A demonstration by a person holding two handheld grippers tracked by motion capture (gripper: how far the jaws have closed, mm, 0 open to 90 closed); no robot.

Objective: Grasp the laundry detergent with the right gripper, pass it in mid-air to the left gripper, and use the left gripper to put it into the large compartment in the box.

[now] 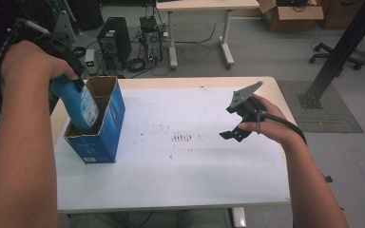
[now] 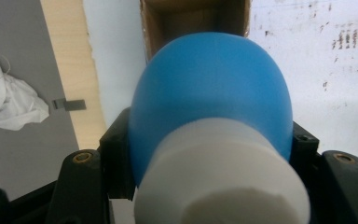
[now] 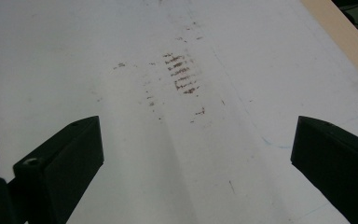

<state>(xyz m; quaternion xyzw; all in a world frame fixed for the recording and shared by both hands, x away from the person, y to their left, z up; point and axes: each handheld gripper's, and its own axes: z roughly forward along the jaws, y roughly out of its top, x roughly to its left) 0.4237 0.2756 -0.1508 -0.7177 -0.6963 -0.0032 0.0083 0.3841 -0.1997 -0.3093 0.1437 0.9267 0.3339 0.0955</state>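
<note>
My left gripper (image 1: pixel 73 80) is shut on a blue bottle (image 1: pixel 80 105) near its white cap and holds it tilted. The bottle's lower end dips into the open top of a blue cardboard box (image 1: pixel 105 128) that stands at the table's left. In the left gripper view the blue bottle (image 2: pixel 209 84) and its white cap (image 2: pixel 223 177) sit between the jaws of the left gripper (image 2: pixel 209 140), with the brown inside of the box (image 2: pixel 196 18) beyond. My right gripper (image 1: pixel 231 122) hovers open over the table's right side. In the right gripper view the right gripper (image 3: pixel 196 135) has nothing between its jaws.
A white sheet (image 1: pixel 180 166) covers the wooden table and carries brown smudges (image 1: pixel 181 137) at its middle. Behind the table stand computer towers (image 1: pixel 114 40), another table (image 1: pixel 204 5) and a cardboard carton (image 1: pixel 290 16). A black post (image 1: pixel 342 47) rises at the right.
</note>
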